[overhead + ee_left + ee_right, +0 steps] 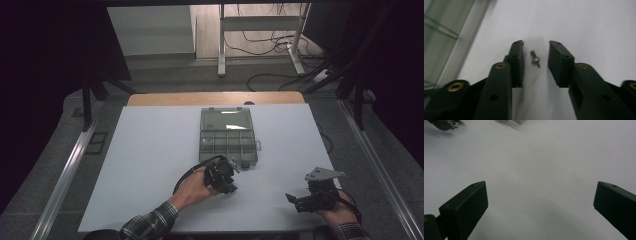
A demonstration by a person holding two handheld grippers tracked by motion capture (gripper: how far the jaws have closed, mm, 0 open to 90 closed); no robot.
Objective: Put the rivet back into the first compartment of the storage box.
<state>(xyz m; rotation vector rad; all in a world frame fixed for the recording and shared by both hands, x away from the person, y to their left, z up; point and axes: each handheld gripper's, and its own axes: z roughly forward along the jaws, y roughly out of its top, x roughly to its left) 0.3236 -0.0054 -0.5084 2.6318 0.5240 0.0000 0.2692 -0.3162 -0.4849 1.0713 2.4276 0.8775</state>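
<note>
White tabletop (150, 165), dim room. Left gripper (536, 51) jaws apart, straddling small silver metal screw (535, 59) lying flat between pads, not yet pinched. Step: grasping screw. Next: close squarely, lift toward clear plastic compartment box (227, 136) ahead. Right gripper (540, 195) wide open, idle.

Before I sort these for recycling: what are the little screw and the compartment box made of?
The screw looks like bare metal: silvery grey with a shiny glint. The compartment box seems to be clear, grey-tinted plastic: the dividers show through and its open lid reflects light. Neither is certain.
</note>
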